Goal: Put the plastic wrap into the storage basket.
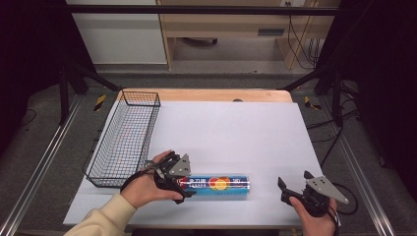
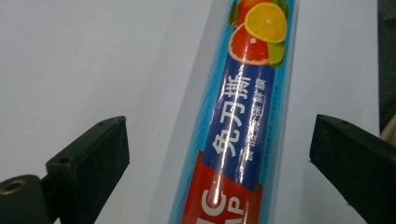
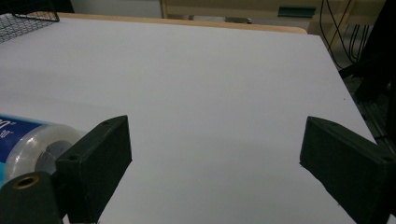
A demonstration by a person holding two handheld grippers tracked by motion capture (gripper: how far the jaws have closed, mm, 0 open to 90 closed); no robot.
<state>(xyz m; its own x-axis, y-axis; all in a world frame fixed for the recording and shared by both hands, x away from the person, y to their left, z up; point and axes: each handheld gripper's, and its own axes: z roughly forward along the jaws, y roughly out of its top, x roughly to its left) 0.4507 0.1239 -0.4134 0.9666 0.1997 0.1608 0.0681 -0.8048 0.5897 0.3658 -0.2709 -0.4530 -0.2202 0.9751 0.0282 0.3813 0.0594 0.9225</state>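
one roll of wrap (image 2: pixel 238 126) lies between the wide-apart jaws of the left gripper (image 1: pixel 178 183).
neither jaw touches the roll. the right gripper (image 1: pixel 294 183) also has its jaws apart, nothing between them, the roll's end just outside its left jaw; one wire basket (image 1: pixel 125 137) stands farther off.

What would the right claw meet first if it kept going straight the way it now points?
Probably nothing: ahead of the open right claw lies bare white table up to its far edge. The blue roll sits off to its side, outside that line.
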